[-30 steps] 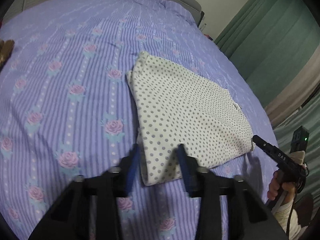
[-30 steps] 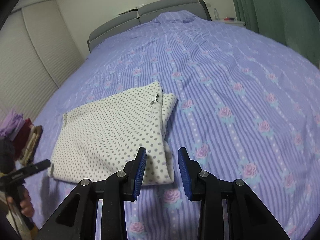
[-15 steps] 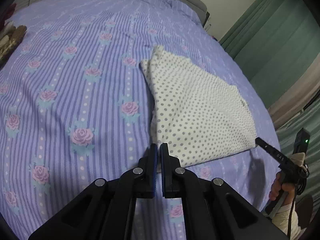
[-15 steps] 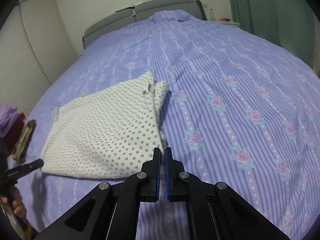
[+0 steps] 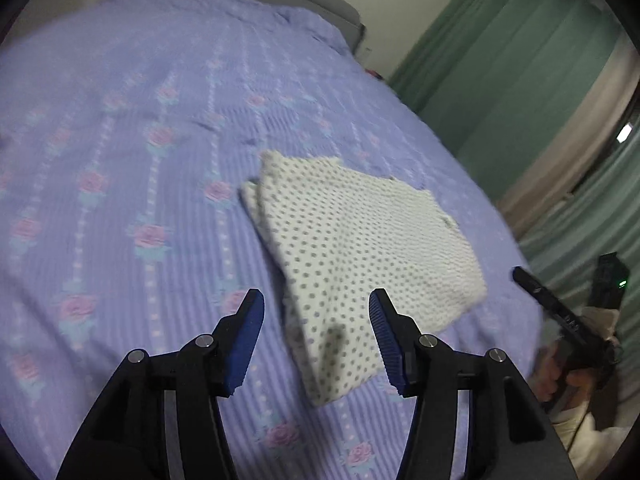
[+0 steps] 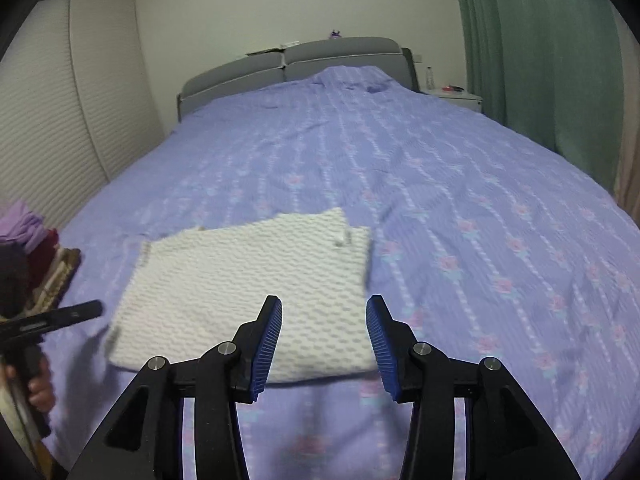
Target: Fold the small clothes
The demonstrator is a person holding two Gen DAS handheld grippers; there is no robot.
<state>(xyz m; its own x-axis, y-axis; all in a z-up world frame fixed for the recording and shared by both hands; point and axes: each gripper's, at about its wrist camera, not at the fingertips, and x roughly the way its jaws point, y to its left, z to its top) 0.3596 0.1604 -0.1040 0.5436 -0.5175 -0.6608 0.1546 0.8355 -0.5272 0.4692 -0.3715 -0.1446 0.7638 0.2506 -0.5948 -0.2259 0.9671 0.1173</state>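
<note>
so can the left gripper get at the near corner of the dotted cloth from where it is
Probably yes. The left gripper hangs just short of the dotted cloth, its jaws opening with nothing between them, and the near corner lies flat on the bedspread right ahead. Nothing sits in the way.

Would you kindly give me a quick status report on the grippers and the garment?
Left gripper and right gripper both opening, nothing between the pads. Polka-dot garment lies folded flat on the bedspread. Nothing in the way.
</note>
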